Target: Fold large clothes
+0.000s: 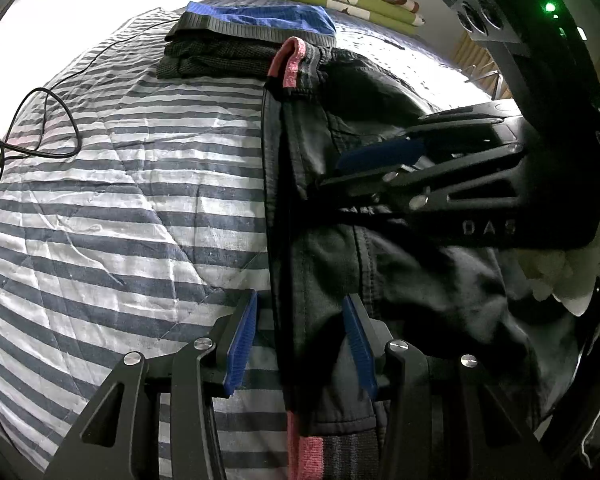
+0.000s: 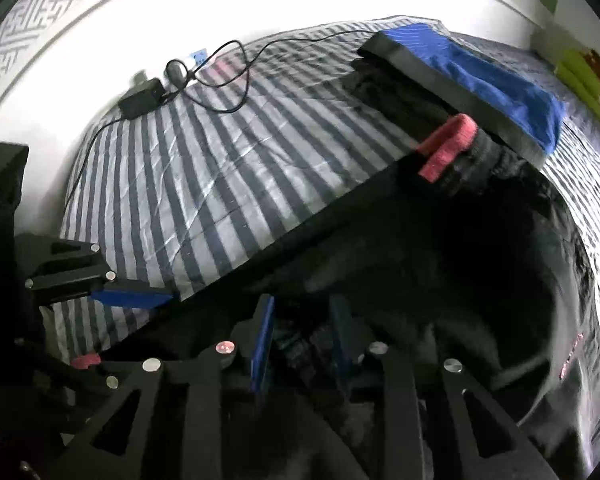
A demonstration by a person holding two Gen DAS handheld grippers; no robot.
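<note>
Blue-padded and parted, our left tool [image 1: 304,340] straddles the folded edge of the black trousers [image 1: 380,248] on the striped bed [image 1: 120,184] unpressed, our right tool [image 2: 300,340] likewise loose above them; next, we judge, a fresh grip to fold again.
</note>
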